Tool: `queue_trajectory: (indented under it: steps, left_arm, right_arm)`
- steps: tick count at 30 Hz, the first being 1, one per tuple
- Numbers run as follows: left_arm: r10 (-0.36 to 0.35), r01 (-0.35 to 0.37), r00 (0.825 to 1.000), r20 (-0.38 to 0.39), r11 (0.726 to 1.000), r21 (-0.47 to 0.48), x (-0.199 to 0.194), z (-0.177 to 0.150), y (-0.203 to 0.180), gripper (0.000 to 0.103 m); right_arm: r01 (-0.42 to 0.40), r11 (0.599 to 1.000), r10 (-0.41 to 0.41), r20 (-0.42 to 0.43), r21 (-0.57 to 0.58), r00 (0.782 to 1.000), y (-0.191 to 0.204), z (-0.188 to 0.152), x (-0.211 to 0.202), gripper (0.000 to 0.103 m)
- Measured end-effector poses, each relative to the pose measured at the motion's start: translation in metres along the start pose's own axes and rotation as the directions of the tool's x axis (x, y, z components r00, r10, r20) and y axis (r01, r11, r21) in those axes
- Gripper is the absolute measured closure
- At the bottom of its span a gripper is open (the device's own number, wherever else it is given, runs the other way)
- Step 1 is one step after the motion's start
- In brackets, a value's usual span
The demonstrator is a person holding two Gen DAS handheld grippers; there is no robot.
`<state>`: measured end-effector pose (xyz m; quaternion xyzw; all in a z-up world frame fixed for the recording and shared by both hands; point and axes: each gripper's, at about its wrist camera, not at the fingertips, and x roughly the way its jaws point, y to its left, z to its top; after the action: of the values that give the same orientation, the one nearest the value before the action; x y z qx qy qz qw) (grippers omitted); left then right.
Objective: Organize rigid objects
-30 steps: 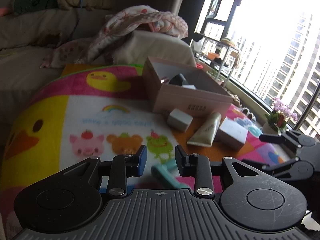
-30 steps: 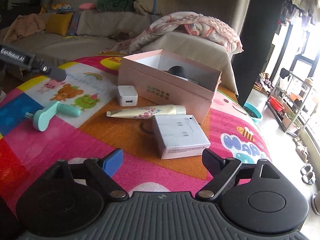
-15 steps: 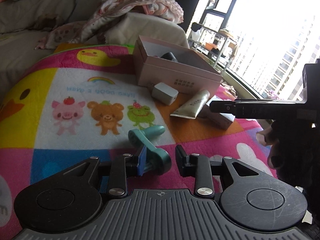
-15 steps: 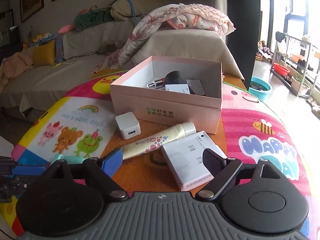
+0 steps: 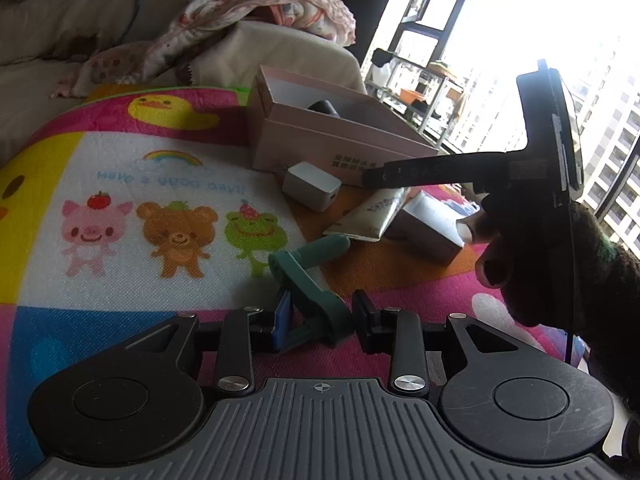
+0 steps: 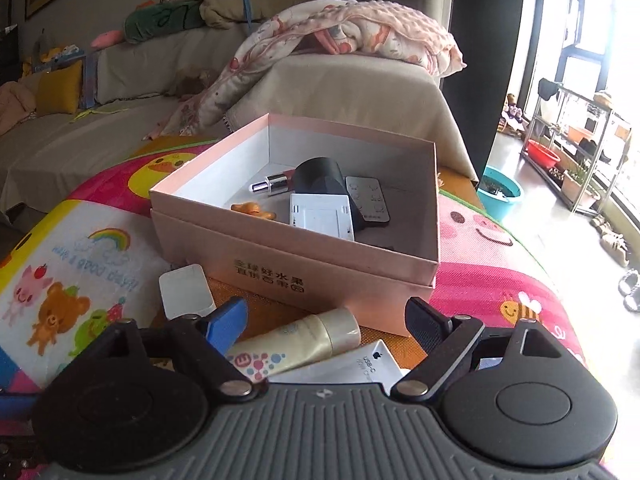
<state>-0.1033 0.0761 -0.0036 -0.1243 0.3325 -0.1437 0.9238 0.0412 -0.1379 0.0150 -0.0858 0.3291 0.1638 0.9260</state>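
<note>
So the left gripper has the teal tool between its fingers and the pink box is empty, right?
Not quite. The left gripper does have the teal tool between its fingers, but the pink box is not empty: the right wrist view shows several items inside.

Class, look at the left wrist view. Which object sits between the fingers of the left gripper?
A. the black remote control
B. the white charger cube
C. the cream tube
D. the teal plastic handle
D: the teal plastic handle lies between the fingers of the left gripper, while the white charger cube and cream tube lie farther off on the mat.
</note>
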Motion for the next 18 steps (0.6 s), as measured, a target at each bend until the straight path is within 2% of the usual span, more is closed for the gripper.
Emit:
queue_trajectory:
  steps: [1, 4, 7, 10, 13, 16, 18]
  left_arm:
    - [-0.002, 0.002, 1.0, 0.001, 1.0, -0.007, -0.001, 0.0, 0.002, 0.067]
    - [0.0, 0.0, 1.0, 0.007, 1.0, -0.031, -0.005, 0.0, 0.009, 0.065]
    - [0.002, -0.002, 1.0, 0.011, 0.999, -0.05, -0.007, 0.0, 0.013, 0.064]
    - [0.008, -0.007, 1.0, 0.015, 0.999, -0.054, -0.008, 0.0, 0.014, 0.064]
    - [0.008, -0.007, 1.0, 0.017, 0.998, -0.056, -0.009, -0.001, 0.014, 0.064]
    - [0.009, -0.008, 1.0, 0.017, 0.998, -0.057, -0.009, -0.001, 0.013, 0.064]
    - [0.014, -0.014, 1.0, 0.015, 0.998, -0.053, -0.009, -0.001, 0.012, 0.063]
  right_arm:
    - [-0.011, 1.0, 0.011, -0.013, -0.002, 1.0, 0.002, -0.001, 0.004, 0.041]
    - [-0.075, 0.997, 0.073, -0.046, -0.034, 0.996, 0.013, -0.01, 0.004, 0.051]
    - [-0.144, 0.982, 0.135, -0.081, -0.122, 0.988, 0.028, -0.024, -0.008, 0.062]
    - [-0.138, 0.963, 0.126, -0.067, -0.233, 0.99, 0.038, -0.04, -0.028, 0.062]
    - [-0.146, 0.946, 0.134, -0.063, -0.288, 0.989, 0.037, -0.054, -0.049, 0.061]
    - [-0.113, 0.934, 0.109, -0.03, -0.339, 0.994, 0.031, -0.069, -0.069, 0.05]
    - [-0.044, 0.927, 0.049, 0.004, -0.372, 0.999, 0.028, -0.076, -0.078, 0.041]
